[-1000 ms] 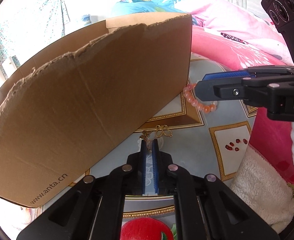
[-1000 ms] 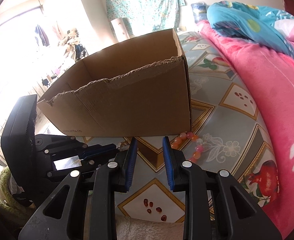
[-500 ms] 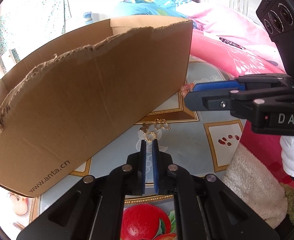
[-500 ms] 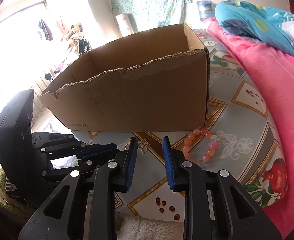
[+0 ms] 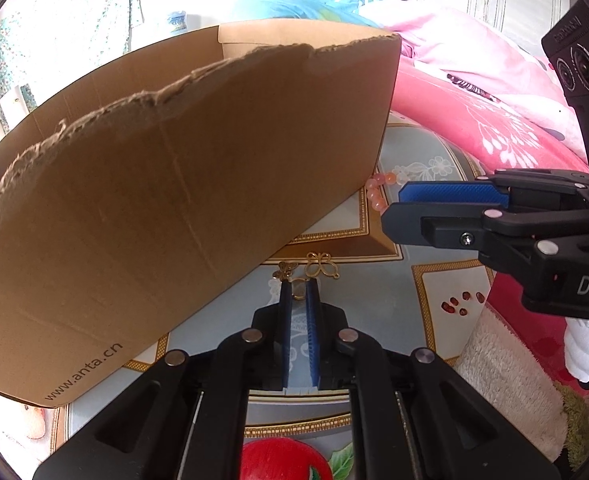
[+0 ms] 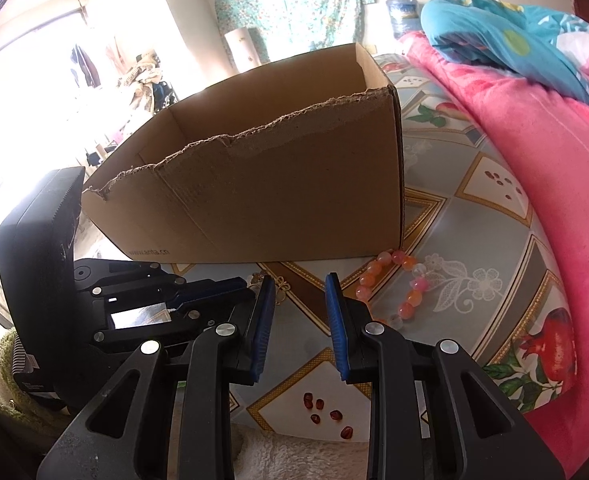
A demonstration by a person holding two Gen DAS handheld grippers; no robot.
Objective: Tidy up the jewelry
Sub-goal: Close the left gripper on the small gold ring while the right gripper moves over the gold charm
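A torn-edged cardboard box [image 5: 182,184] stands on the patterned tablecloth; it also shows in the right wrist view [image 6: 278,188]. A small gold ring [image 5: 299,289] sits between my left gripper's [image 5: 299,292] blue pads, which are nearly closed on it. Gold butterfly-shaped pieces [image 5: 320,265] lie just ahead of it by the box base. A bracelet of pink and orange beads [image 6: 394,284] lies by the box's right corner. My right gripper [image 6: 299,300] is open and empty, hovering left of the bracelet; it shows from the side in the left wrist view [image 5: 414,208].
A pink floral blanket [image 6: 534,160] lies to the right of the table, with a blue one [image 6: 514,40] behind it. A white fluffy towel [image 5: 502,376] lies at the near table edge. The tablecloth [image 6: 474,280] has printed fruit and flowers.
Both grippers have drawn back and up a little from the box. My left gripper's tips have closed in on the gold ring. The right gripper's jaws stay open.
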